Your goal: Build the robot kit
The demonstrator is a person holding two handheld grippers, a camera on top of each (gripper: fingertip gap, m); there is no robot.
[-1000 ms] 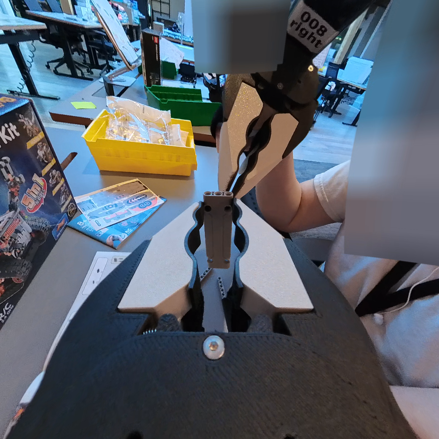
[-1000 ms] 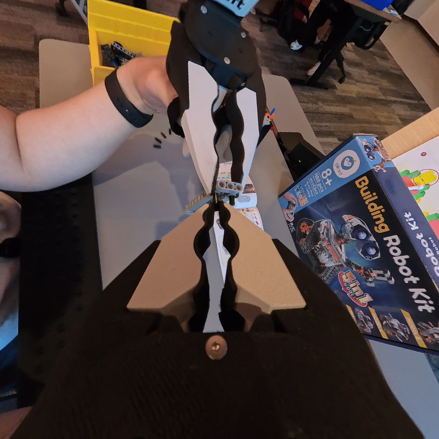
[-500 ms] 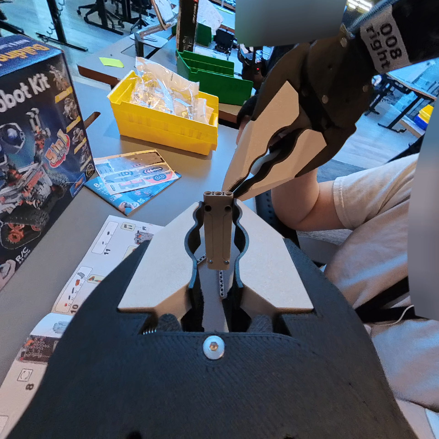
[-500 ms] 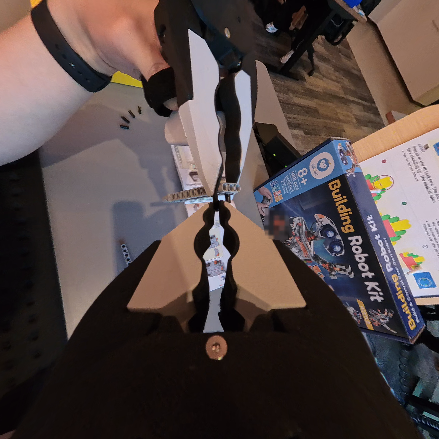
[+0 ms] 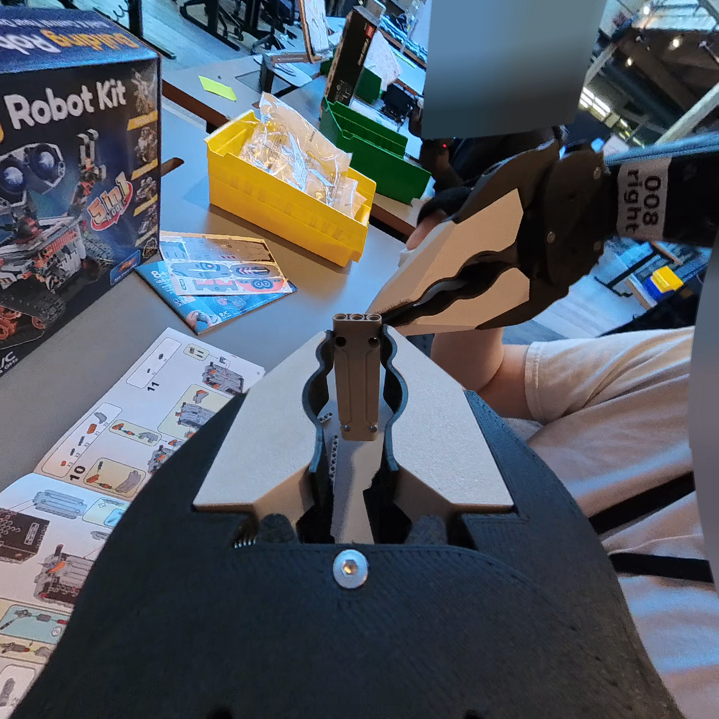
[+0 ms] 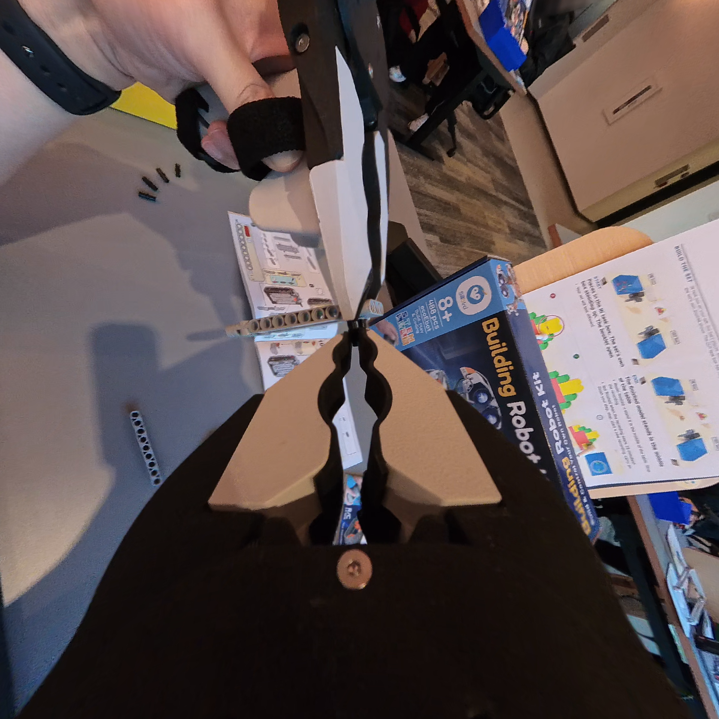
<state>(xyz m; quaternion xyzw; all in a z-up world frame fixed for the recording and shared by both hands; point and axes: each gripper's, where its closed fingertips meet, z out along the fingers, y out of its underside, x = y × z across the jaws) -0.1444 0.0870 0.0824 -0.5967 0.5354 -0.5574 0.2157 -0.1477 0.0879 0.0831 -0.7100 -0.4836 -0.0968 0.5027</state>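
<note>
Left claw (image 5: pixel 356 330) clenched on grey beam (image 5: pixel 356 385); right claw (image 6: pixel 356 330) pinching black pin (image 6: pixel 356 325) against beam end, above surface (image 6: pixel 97 291).

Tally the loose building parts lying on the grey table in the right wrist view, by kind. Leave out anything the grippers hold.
Grey holed beam: 1
Small black pins: 4
Total: 5

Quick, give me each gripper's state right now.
Left gripper: shut on the grey beam piece.
Right gripper: shut on a small black pin, tip at the beam's end.
</note>
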